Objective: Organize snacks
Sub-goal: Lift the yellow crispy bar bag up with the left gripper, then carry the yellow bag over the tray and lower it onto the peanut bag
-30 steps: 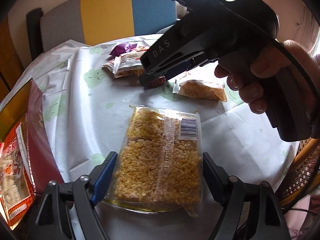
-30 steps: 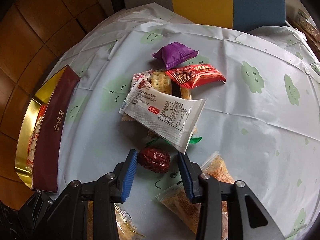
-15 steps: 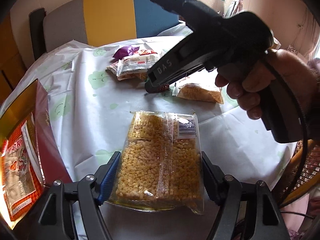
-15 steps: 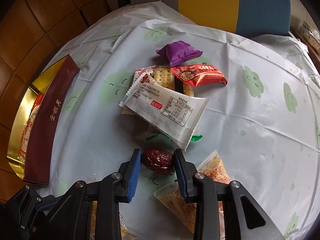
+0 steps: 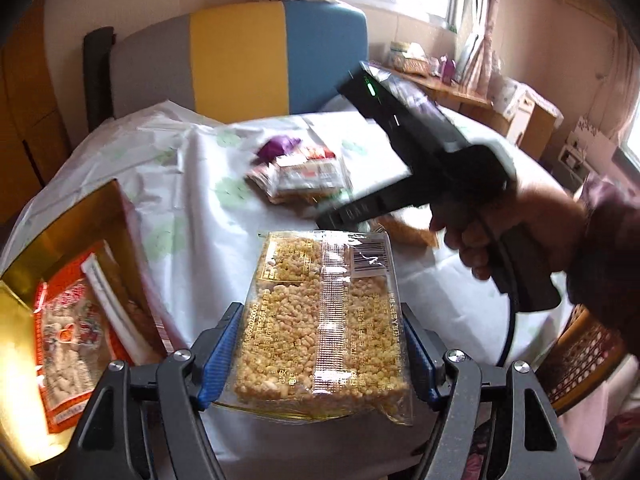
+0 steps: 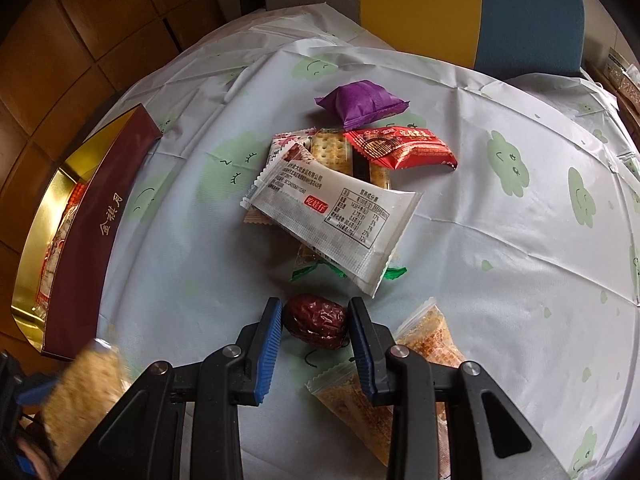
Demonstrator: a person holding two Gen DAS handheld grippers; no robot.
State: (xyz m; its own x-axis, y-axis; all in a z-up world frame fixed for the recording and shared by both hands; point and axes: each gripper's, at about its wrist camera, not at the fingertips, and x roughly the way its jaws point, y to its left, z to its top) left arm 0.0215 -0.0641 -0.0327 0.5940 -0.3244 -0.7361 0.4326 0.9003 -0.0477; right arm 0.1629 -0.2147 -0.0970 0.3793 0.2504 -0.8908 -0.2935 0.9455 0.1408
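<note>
Clear plastic wraps the puffed-grain bar (image 5: pixel 320 320) that fills the left wrist view; the left gripper (image 5: pixel 316 354) has its blue pads pressed on both long edges of the packet, jaws wide apart around it, and holds it above the white counter (image 5: pixel 200 208). To the left stands an open gold-lined box (image 5: pixel 72 240) with an orange snack bag (image 5: pixel 68 344) inside. Beyond, a person's hand (image 5: pixel 508 228) grips the black handle of the other tool, blurred.

From the right wrist view, the right gripper (image 6: pixel 316 330) is closed tightly on a dark red date (image 6: pixel 316 322) resting on the counter. Just behind lies a pile: a white packet (image 6: pixel 336 216), crackers (image 6: pixel 332 152), a red wrapper (image 6: pixel 400 148) and a purple pouch (image 6: pixel 362 104). A clear packet of orange crumbs (image 6: pixel 424 340) sits beside the right finger. The box's maroon wall (image 6: pixel 100 232) lies at left.
</note>
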